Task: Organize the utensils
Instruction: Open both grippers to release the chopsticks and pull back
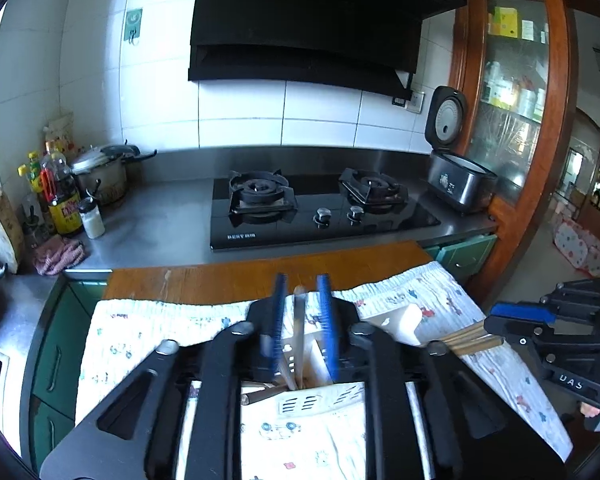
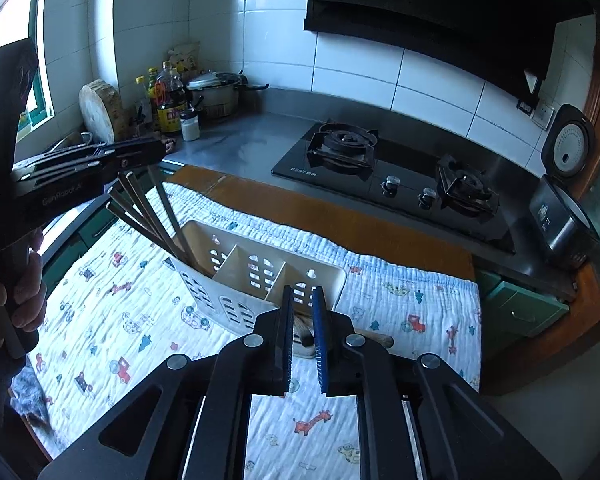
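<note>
White plastic caddy (image 2: pixel 256 276) takes chopsticks (image 2: pixel 148 208) from the left gripper (image 1: pixel 302 300), jaws narrowly parted around one; release likely next, right gripper (image 2: pixel 302 320) slightly open, seemingly empty.

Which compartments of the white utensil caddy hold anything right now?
Only the left end compartment of the caddy: the chopsticks lean out of it. The middle and right compartments look empty in the right wrist view.

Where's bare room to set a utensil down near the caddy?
Free: printed cloth left of the white slotted caddy, and steel counter between salt shaker and black hob. Crowded: bottles in the corner.
</note>
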Available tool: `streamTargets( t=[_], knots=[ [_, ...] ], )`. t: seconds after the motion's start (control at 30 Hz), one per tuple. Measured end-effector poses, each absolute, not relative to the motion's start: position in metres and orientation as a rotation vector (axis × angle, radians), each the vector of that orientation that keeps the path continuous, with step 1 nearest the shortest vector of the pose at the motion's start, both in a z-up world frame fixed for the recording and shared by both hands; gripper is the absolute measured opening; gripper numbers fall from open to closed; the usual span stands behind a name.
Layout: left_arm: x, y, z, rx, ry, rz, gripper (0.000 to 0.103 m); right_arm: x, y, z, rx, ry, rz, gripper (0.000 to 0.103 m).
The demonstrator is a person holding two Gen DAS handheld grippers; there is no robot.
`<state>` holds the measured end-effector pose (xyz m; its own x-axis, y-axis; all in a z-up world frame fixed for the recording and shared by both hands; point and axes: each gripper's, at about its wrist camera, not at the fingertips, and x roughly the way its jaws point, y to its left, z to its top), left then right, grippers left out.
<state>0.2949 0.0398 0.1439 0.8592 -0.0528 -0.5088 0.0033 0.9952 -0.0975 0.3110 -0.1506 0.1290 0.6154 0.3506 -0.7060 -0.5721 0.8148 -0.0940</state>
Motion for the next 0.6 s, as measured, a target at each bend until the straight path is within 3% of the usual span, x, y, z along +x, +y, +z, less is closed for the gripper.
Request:
streamTargets(
  t=[0.23,0.3,0.33,0.37,0.5,0.6],
  knots=[
    [0.261,0.037,0.159,-0.094,0.497,-0.02,0.058,0.284,-0.165,0.151,-0.304,0.635,0.52,0.041],
    [0.246,0.036,0.16,-0.096,0.487,-0.008,0.073,0.271,-0.169,0.156,-0.298,0.609,0.514,0.051],
    [0.239,0.035,0.161,-0.099,0.481,-0.014,0.075,0.264,-0.172,0.158,-0.292,0.594,0.509,0.059],
    [0.231,0.033,0.162,-0.092,0.477,-0.017,0.077,0.259,-0.174,0.159,-0.289,0.584,0.509,0.06],
    [0.196,0.024,0.161,-0.066,0.457,-0.007,0.096,0.231,-0.185,0.157,-0.264,0.554,0.492,0.078],
    [0.17,0.016,0.156,-0.056,0.451,0.0,0.098,0.209,-0.194,0.151,-0.237,0.542,0.496,0.087]
  ],
)
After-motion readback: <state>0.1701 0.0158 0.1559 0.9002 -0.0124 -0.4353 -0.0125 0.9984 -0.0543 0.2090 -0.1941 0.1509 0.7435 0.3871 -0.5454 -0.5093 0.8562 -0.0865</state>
